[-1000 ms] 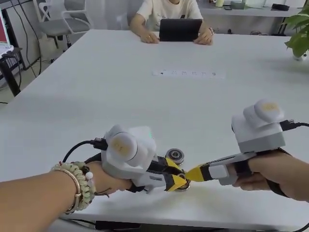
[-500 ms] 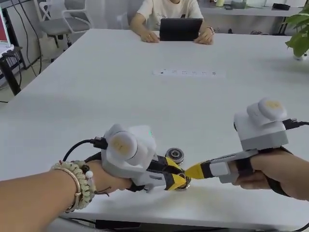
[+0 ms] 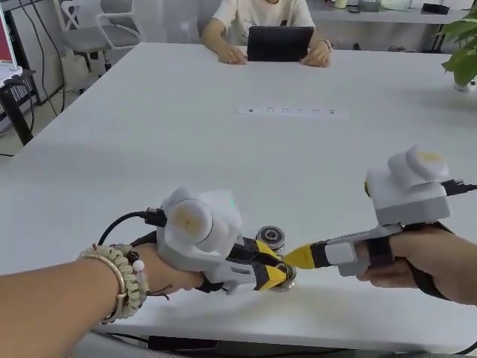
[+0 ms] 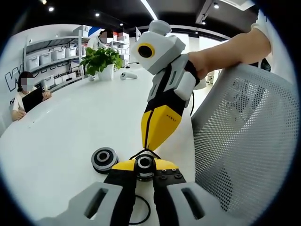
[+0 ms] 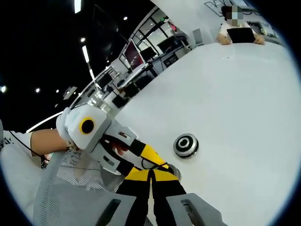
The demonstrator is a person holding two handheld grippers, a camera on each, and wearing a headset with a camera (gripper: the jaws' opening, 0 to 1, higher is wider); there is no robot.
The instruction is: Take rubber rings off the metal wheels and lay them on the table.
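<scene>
At the near edge of the desk [image 3: 223, 156] the left tongs [image 3: 277, 274] are clenched on a metal wheel [image 4: 144, 164]. The right tongs [image 3: 292, 260] are pinched together, tips touching that wheel's rim. A loose rubber ring [image 4: 149, 208] lies beneath the left tongs. Just beyond sits a second wheel [image 3: 270, 237]. Far off, a person [image 3: 257, 15] sits at a laptop [image 3: 279, 43].

Head view: person [image 3: 257, 16] behind black laptop [image 3: 279, 43] top centre, grey office chair [image 3: 100, 37] upper left, potted plant [image 3: 463, 63] upper right, white strip [image 3: 293, 112] mid-frame.
</scene>
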